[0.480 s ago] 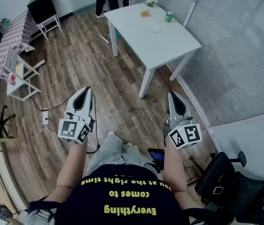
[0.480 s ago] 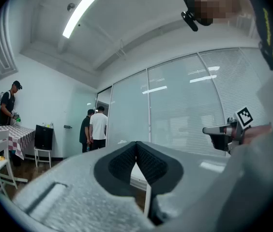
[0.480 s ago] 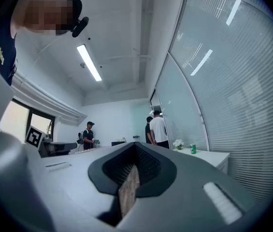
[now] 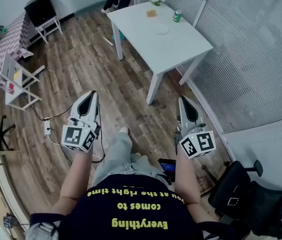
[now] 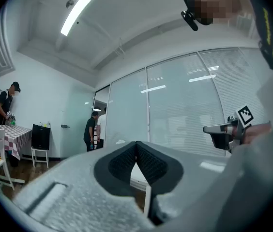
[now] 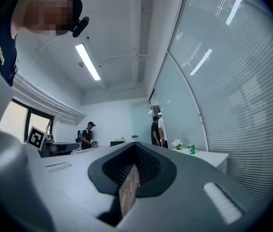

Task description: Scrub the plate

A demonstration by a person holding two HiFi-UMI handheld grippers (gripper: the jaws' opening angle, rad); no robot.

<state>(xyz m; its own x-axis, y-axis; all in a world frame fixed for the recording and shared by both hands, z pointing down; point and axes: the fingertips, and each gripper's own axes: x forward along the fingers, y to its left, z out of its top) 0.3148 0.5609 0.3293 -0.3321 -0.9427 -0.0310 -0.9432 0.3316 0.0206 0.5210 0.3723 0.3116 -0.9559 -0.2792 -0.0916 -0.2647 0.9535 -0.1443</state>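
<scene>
Holding L gripper (image 4: 91,93), R gripper (image 4: 182,99) (both shut), 1 plate (image 4: 161,30) afar

Head view steeply down; gripper views level, toward table (image 4: 181,41).

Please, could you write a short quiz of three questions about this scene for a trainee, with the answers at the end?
1. True or false: the plate lies on the white table, ahead of the person.
2. Choose one. The jaws of the left tool and the right tool are: A) shut, with nothing between them; B) wide open; C) shut on a sponge.
3. Fill in the gap: the can on the table is ____ in colour.

Key: 1 true; 2 A; 3 green.
</scene>
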